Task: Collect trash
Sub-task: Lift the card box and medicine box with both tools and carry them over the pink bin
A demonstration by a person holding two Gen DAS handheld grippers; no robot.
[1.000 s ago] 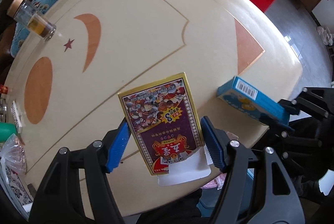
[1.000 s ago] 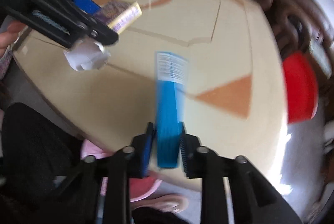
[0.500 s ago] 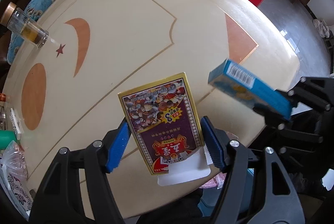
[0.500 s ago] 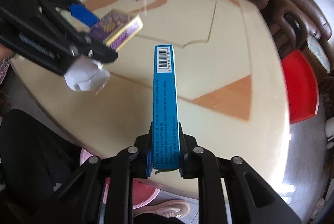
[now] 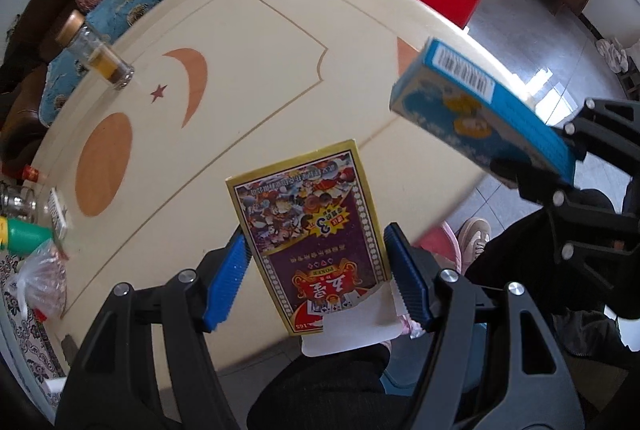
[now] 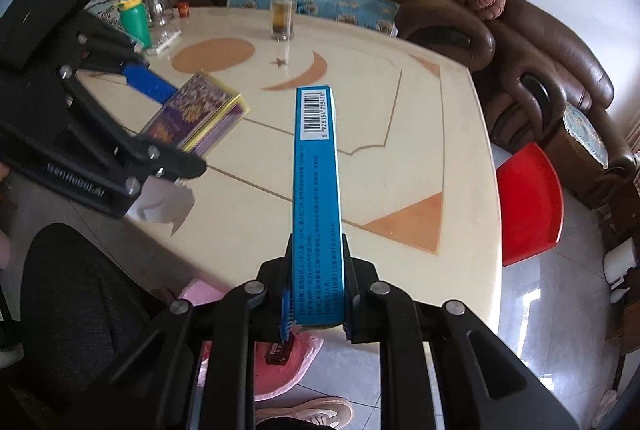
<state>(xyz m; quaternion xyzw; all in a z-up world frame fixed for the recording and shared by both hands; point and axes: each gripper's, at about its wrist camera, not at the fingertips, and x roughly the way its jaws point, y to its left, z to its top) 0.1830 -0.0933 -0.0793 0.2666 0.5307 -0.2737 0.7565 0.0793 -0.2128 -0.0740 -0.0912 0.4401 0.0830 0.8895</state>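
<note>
My left gripper [image 5: 316, 278] is shut on a purple and gold playing-card box [image 5: 308, 230], with a crumpled white paper [image 5: 352, 326] held under it. It hangs above the near edge of the cream table [image 5: 248, 77]. My right gripper [image 6: 316, 290] is shut on a long blue carton [image 6: 316, 181] with a barcode, held up over the table's near edge. The carton also shows in the left wrist view [image 5: 480, 109]. The card box [image 6: 200, 117] and paper [image 6: 164, 205] show in the right wrist view, left of the carton.
A glass bottle [image 6: 284, 5] stands at the table's far side. A green bottle [image 6: 136, 17], jars and a plastic bag [image 5: 40, 278] sit at the far-left end. A pink bin [image 6: 276, 362] sits on the floor below. A red stool [image 6: 528, 201] and brown sofa [image 6: 540, 69] stand around.
My right gripper lifted the blue carton up off the table. Both grippers rose and drew back toward the near edge. The left still holds the card box and paper.
</note>
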